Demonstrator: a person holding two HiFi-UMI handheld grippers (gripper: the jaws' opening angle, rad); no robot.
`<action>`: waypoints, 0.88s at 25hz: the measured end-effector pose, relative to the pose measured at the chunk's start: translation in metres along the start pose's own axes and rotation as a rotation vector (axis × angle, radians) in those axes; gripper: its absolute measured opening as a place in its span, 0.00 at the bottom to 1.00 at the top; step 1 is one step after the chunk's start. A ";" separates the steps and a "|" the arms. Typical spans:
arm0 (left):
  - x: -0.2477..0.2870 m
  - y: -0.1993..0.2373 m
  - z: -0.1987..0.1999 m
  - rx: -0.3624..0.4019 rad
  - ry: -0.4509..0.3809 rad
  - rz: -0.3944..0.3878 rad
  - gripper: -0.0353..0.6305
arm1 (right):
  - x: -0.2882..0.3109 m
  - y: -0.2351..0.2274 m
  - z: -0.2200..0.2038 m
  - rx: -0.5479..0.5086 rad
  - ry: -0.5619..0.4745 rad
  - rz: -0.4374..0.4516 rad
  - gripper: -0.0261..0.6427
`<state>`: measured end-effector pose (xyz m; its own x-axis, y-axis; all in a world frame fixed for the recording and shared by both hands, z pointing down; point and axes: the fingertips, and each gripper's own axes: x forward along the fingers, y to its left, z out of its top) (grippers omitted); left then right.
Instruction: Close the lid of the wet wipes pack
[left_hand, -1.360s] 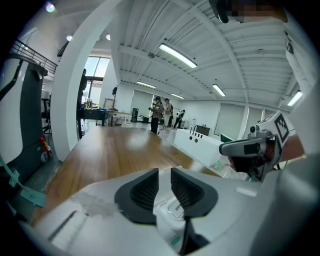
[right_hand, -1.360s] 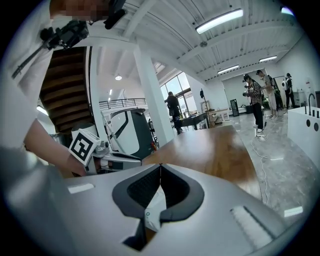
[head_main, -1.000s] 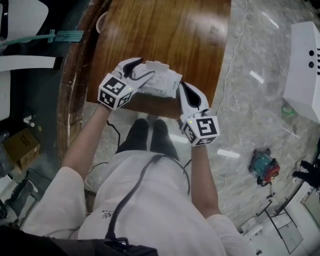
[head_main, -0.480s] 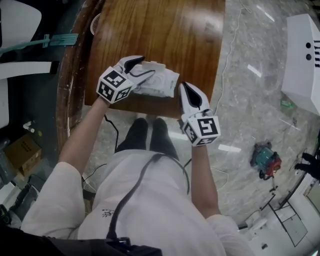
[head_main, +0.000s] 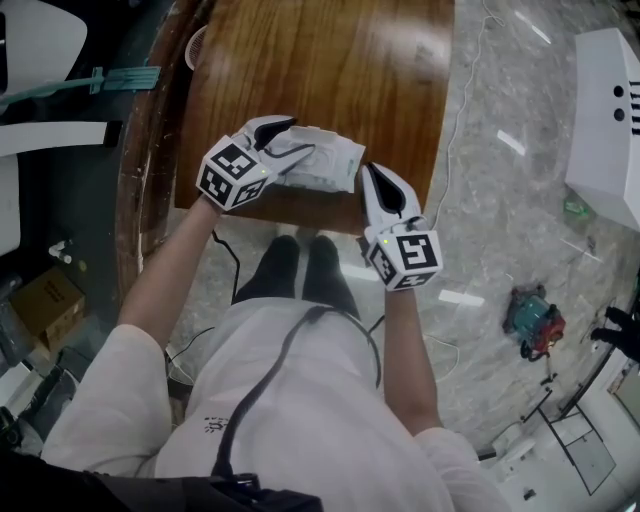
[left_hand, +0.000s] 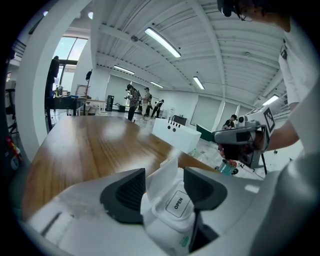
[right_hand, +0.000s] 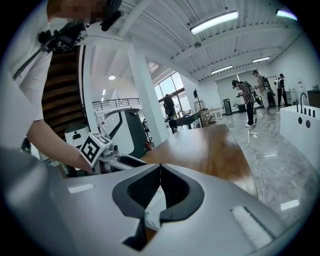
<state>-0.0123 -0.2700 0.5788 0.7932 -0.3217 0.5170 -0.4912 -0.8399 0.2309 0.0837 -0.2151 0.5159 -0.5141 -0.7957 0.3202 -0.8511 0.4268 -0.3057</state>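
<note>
Fingers (left_hand: 124, 194) of the left gripper (left_hand: 165, 181) stand wide and have just been closing. The wet wipes pack (head_main: 330, 165) fills the gap, and both pads look to bear on its sides. Between them the OPEN tab (left_hand: 177, 202) faces the camera. At its 12 o'clock a white flap (left_hand: 166, 172) stands up; whether that is the lid not yet seated I cannot tell.

Over on the right gripper (right_hand: 159, 167) the tips are together, with a thin white edge of the pack caught just behind them.

In the head view the pack lies at the 6 o'clock edge of the wooden table (head_main: 330, 60). The left gripper reaches it from 9 o'clock, the right from 4 o'clock.

By my reading, the closing press is under way. Next, the lid wants pushing flat until it latches, with the right gripper holding the pack steady so that it does not slide off the edge.
</note>
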 end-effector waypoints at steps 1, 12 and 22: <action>-0.001 -0.001 -0.001 0.000 0.002 -0.001 0.44 | 0.000 0.002 0.001 -0.002 -0.001 0.004 0.05; -0.013 -0.015 -0.006 0.000 -0.001 -0.012 0.42 | -0.001 0.012 0.003 -0.016 -0.001 0.015 0.05; -0.021 -0.035 -0.016 -0.006 0.004 -0.023 0.42 | -0.010 0.020 0.001 -0.027 -0.002 0.015 0.05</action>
<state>-0.0173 -0.2265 0.5727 0.8027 -0.3004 0.5152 -0.4750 -0.8444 0.2477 0.0720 -0.1995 0.5059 -0.5265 -0.7902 0.3137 -0.8460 0.4501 -0.2859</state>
